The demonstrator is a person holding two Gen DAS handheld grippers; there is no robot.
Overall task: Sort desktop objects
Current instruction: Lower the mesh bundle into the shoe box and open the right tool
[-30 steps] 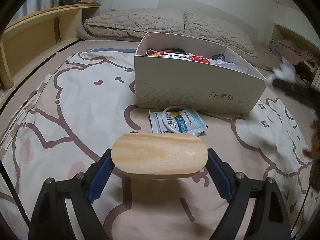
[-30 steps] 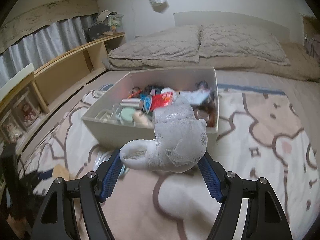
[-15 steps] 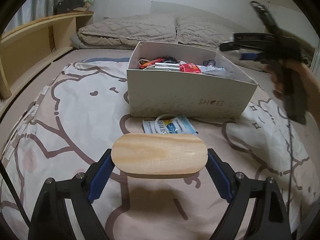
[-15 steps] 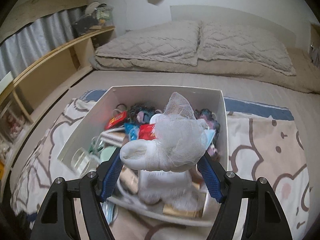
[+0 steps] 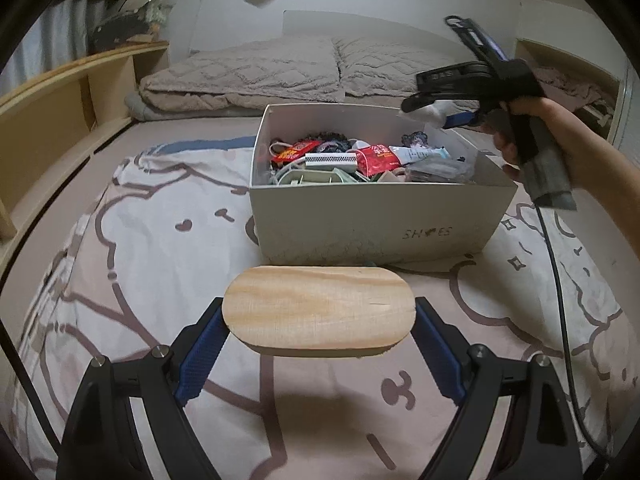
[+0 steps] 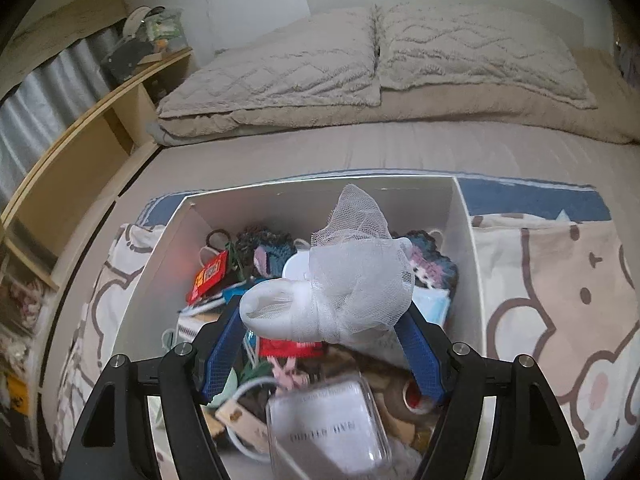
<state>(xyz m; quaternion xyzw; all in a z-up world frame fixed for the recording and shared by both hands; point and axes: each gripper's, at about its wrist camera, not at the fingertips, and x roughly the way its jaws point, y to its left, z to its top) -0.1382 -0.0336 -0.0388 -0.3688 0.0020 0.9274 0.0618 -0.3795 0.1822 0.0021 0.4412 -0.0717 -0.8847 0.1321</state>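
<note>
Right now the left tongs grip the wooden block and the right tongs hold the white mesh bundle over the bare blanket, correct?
Not quite. In the right wrist view the right tongs hold the white mesh bundle over the open shoe box, not the blanket. The left tongs do grip the wooden block.

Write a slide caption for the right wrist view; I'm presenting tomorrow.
Right claw holds a white mesh-wrapped bundle over the cluttered white box.
</note>
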